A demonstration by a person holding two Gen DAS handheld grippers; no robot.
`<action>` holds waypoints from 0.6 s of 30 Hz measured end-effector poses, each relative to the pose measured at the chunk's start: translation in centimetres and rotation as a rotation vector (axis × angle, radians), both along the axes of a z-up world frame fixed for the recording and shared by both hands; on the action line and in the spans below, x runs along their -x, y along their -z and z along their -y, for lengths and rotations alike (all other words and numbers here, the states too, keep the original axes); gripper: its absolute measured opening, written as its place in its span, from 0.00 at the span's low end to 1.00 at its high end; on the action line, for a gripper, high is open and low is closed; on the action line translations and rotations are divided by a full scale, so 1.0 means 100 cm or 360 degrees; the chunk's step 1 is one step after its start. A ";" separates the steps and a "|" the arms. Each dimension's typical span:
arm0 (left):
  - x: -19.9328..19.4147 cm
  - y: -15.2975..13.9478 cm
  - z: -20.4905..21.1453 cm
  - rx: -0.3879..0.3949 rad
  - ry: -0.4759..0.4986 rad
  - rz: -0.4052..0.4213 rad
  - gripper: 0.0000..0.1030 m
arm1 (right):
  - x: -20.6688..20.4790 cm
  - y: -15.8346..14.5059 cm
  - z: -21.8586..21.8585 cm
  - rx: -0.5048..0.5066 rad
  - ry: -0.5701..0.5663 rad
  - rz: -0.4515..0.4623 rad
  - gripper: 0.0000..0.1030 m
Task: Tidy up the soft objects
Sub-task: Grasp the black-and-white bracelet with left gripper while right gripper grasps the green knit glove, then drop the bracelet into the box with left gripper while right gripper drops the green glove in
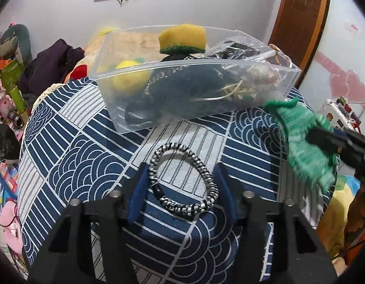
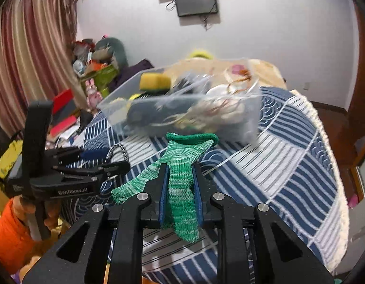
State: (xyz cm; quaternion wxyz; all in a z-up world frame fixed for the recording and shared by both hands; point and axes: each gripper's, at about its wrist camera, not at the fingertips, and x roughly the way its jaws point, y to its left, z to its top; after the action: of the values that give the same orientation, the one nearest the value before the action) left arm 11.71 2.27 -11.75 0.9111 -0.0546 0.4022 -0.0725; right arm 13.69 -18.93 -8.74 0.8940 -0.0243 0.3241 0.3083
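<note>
On a table draped in a blue-and-white wave-patterned cloth (image 1: 71, 165), the left gripper (image 1: 180, 177) sits with jaws spread wide around a black-and-white braided hair tie (image 1: 207, 182), just in front of the clear plastic bin (image 1: 125, 108) holding a yellow-and-green sponge (image 1: 182, 38). To the bin's right, the right gripper (image 2: 180, 184) is clamped on a green knitted sock (image 2: 180, 165), held above the cloth.

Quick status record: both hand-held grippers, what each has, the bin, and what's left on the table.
left hand-held gripper: open, fingers either side of the braided band lying on the cloth
right hand-held gripper: shut on the green sock, lifted
bin: clear, holds sponge and other soft items
left out: braided band, green sock
</note>
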 end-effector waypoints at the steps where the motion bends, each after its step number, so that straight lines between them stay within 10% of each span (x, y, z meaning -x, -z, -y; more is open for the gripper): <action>1: 0.002 -0.001 0.001 -0.0004 0.0010 0.0005 0.36 | 0.000 -0.003 0.004 -0.0008 0.0007 0.0008 0.17; 4: 0.007 -0.004 -0.001 -0.0004 0.0033 0.0022 0.21 | 0.001 -0.010 0.008 -0.0018 0.0025 0.0045 0.17; 18: 0.014 -0.081 -0.005 0.0010 0.0011 0.0358 0.20 | -0.016 -0.063 0.010 -0.0092 0.0113 0.0275 0.17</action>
State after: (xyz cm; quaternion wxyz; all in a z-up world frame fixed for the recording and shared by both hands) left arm 10.36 2.79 -3.62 0.9500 -0.0476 0.2973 -0.0827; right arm 15.26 -19.97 -2.49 0.9294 -0.0135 0.2375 0.2823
